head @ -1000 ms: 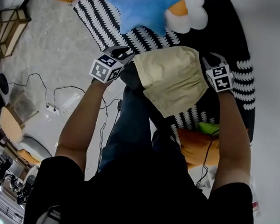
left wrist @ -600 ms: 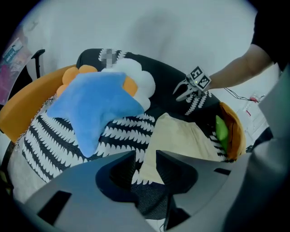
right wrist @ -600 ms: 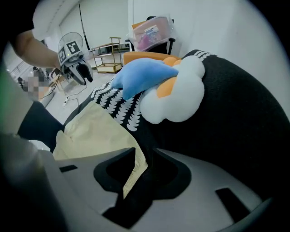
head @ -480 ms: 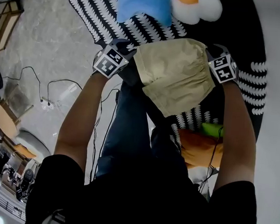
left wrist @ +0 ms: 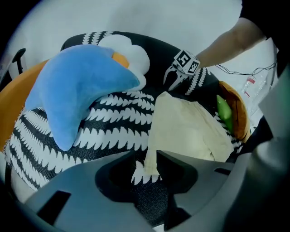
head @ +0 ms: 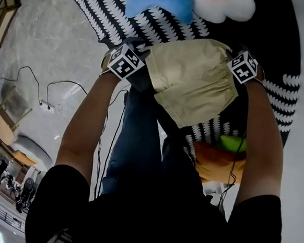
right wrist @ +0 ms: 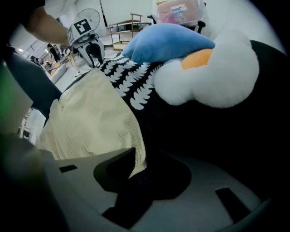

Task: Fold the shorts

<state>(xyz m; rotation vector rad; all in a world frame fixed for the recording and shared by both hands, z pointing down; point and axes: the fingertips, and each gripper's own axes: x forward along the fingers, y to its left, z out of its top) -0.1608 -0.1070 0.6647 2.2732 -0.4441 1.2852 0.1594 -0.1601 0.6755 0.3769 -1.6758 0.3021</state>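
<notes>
The beige shorts (head: 192, 79) lie spread on a black-and-white patterned rug (head: 98, 9), just past the person's knees. My left gripper (head: 126, 58) is at their left corner. In the left gripper view its jaws (left wrist: 144, 154) have just been opening, and that corner (left wrist: 152, 163) lies loose between them with rug showing beside it. My right gripper (head: 244, 65) is at the right corner, pointing down. In the right gripper view the hem (right wrist: 131, 136) runs into the jaws (right wrist: 141, 156) and looks pinched there.
A blue star-shaped pillow (head: 159, 1) and a white-and-orange plush (head: 224, 3) lie on the rug beyond the shorts. An orange cushion (head: 217, 163) with a green thing (head: 233, 143) sits near the right. Cables (head: 55, 90) trail on the pale floor at left.
Both grippers have sunk toward the rug and moved away from the body, carrying the shorts with them. The shorts now lie flatter on the rug.
</notes>
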